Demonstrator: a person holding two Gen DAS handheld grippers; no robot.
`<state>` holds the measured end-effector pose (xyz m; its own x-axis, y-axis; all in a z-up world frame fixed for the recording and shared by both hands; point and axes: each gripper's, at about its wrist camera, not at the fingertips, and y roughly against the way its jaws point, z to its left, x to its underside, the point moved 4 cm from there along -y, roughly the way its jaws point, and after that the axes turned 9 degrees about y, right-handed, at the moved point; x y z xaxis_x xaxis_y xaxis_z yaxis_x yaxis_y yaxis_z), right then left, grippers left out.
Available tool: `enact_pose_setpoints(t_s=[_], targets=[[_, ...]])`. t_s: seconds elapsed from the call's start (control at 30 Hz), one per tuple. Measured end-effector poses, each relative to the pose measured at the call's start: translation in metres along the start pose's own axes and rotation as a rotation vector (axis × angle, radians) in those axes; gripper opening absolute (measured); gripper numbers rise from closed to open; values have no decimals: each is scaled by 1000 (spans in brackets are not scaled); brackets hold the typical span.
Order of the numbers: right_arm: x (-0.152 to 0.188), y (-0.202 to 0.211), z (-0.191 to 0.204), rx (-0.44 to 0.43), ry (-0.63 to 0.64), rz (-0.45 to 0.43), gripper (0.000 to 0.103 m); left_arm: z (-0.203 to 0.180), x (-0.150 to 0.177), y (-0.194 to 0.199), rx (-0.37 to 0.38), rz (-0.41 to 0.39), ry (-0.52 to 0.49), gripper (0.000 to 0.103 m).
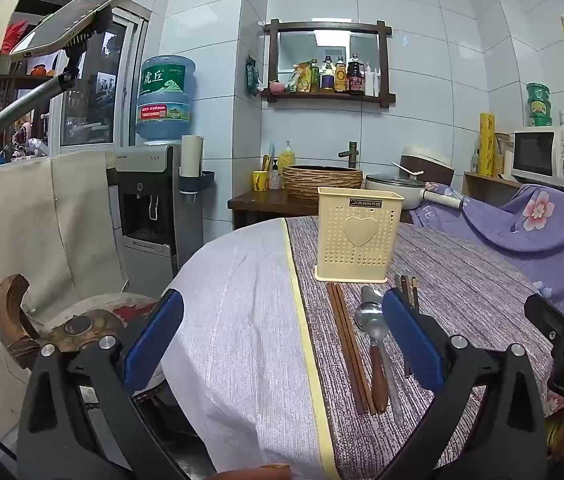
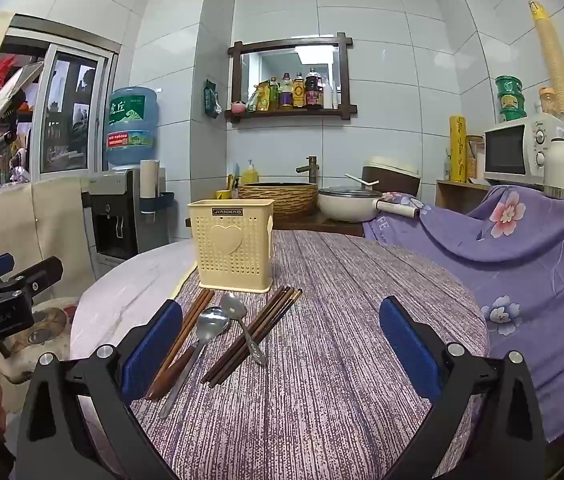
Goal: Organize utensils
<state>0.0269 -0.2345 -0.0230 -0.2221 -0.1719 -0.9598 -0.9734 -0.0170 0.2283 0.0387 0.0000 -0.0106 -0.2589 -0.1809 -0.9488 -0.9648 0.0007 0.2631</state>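
Observation:
A cream perforated utensil holder (image 1: 358, 236) (image 2: 233, 246) stands upright on the round table, empty as far as I can see. In front of it lie brown chopsticks (image 1: 348, 344) (image 2: 185, 332), two metal spoons (image 1: 370, 316) (image 2: 211, 326), one with a wooden handle, and a second bundle of chopsticks (image 2: 257, 330) (image 1: 406, 288). My left gripper (image 1: 282, 336) is open and empty, above the table's near edge, left of the utensils. My right gripper (image 2: 282, 344) is open and empty, just behind the utensils.
The table has a purple striped cloth (image 2: 322, 380) and a white cloth (image 1: 233, 320) on its left part. A floral purple sheet (image 2: 522, 248) covers furniture at right. A water dispenser (image 1: 149, 208), basin, pot and microwave (image 2: 518, 152) stand behind.

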Motion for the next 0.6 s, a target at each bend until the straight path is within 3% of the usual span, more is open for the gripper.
enact_pose_setpoints(t_s=[0.6], targets=[[1, -1, 3, 1, -1, 5, 97, -2, 0, -5, -2, 11, 1, 98]])
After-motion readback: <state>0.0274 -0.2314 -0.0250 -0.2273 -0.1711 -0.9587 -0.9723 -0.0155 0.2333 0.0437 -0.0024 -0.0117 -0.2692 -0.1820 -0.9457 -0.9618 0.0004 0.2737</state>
